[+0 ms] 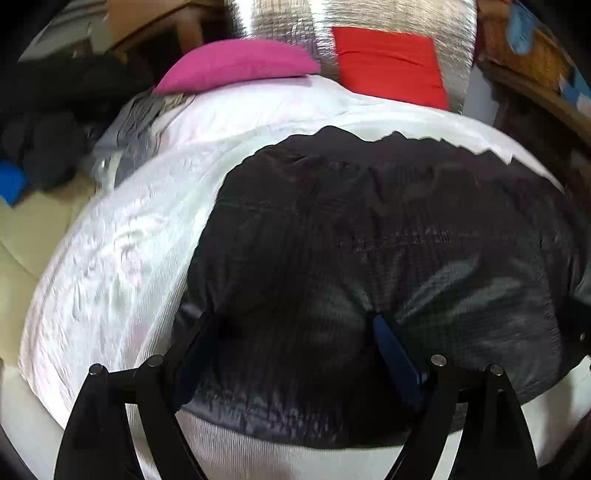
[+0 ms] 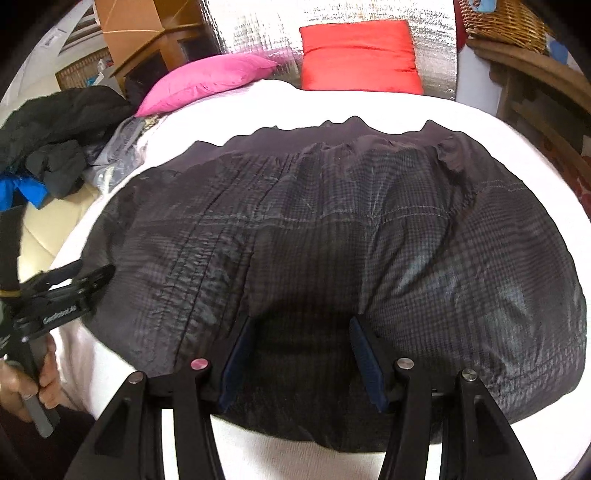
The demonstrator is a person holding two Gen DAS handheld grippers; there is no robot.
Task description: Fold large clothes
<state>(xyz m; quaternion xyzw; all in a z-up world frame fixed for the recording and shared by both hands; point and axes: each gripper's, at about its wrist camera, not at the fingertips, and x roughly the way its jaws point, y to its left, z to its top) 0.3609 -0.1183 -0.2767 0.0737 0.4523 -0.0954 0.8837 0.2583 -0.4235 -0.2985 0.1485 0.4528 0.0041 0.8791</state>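
A large dark checked quilted jacket lies spread flat on a bed with a white cover. My left gripper is at the jacket's near left part, jaws wide, fabric bulging between the pads without being pinched. From the right wrist view the left gripper shows side-on at the jacket's left edge, held by a hand. My right gripper is at the jacket's near edge. Its pads press into a thick puckered fold of it.
A pink pillow and a red pillow lie at the head of the bed against a silver sheet. Dark clothes are piled left of the bed. A wicker basket stands on wooden furniture at the right.
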